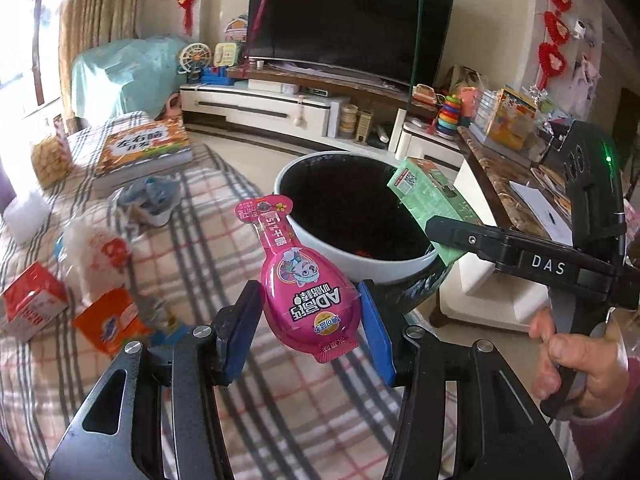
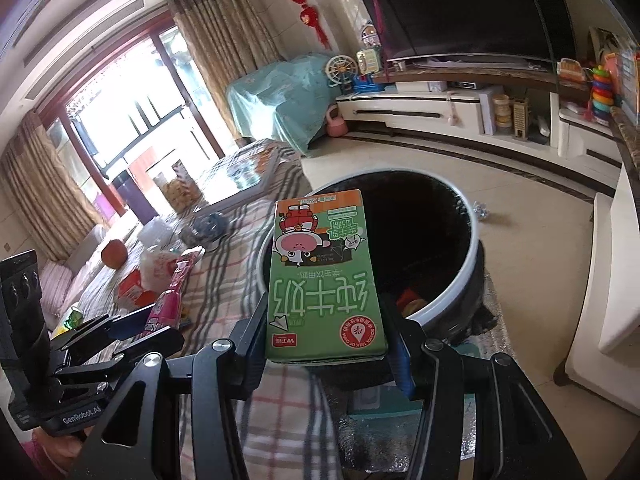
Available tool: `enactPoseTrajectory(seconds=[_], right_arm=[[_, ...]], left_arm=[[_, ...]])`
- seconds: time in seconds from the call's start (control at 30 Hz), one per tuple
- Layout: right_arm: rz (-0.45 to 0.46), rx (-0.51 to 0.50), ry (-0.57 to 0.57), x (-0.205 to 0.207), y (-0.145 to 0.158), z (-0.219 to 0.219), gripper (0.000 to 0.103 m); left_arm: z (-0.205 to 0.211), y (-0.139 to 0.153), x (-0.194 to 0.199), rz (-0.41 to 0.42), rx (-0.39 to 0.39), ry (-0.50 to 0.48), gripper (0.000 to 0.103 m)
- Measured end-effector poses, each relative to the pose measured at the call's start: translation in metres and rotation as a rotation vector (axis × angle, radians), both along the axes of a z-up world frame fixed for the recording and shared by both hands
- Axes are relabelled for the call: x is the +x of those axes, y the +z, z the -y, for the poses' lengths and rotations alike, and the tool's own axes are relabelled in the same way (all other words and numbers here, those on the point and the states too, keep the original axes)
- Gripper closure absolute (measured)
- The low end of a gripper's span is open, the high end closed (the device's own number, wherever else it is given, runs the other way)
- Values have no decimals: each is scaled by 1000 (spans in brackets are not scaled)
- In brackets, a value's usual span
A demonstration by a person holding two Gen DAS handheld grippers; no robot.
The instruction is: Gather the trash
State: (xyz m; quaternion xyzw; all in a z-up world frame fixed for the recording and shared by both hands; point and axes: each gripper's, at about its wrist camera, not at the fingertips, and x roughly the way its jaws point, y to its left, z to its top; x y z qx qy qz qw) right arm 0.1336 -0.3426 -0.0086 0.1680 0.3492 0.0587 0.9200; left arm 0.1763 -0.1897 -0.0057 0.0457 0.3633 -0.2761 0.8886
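Observation:
My left gripper (image 1: 308,328) is shut on a pink egg-shaped snack pack (image 1: 304,280) and holds it above the plaid cloth, just short of the round white-rimmed trash bin (image 1: 320,236). My right gripper (image 2: 326,332) is shut on a green milk carton (image 2: 324,280) and holds it over the near rim of the bin (image 2: 474,248), which is lined in black with some trash at the bottom. The right gripper (image 1: 440,232) and its carton (image 1: 428,200) also show in the left wrist view; the left gripper (image 2: 140,320) and pink pack (image 2: 172,296) show in the right wrist view.
On the plaid-covered table (image 1: 224,216) lie a red and white carton (image 1: 32,304), an orange pack (image 1: 112,320), a crumpled white bag (image 1: 96,256), a blue wrapper pile (image 1: 148,200) and a book (image 1: 144,148). A TV stand (image 1: 280,108) is behind; a side counter (image 1: 504,184) is right.

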Motion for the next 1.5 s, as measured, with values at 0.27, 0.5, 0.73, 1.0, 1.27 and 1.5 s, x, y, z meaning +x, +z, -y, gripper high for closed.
enactPoseTrajectory(seconds=[0.27, 0.5, 0.73, 1.0, 1.27, 1.5], right_arm=[[-22, -4, -22, 14, -7, 21, 51], [-32, -10, -32, 27, -8, 35, 51], [-39, -4, -44, 38, -8, 50, 51], [-44, -1, -40, 44, -8, 54, 51], [-55, -3, -35, 54, -11, 55, 51], [-34, 2, -70, 52, -7, 60, 48]], left_arm=[[22, 2, 15, 1, 14, -38, 54], [45, 1, 33, -6, 24, -61, 54], [59, 0, 50, -17, 32, -65, 54], [70, -4, 64, -38, 42, -72, 54], [75, -6, 70, -45, 40, -85, 53], [70, -5, 68, -43, 27, -80, 29]])
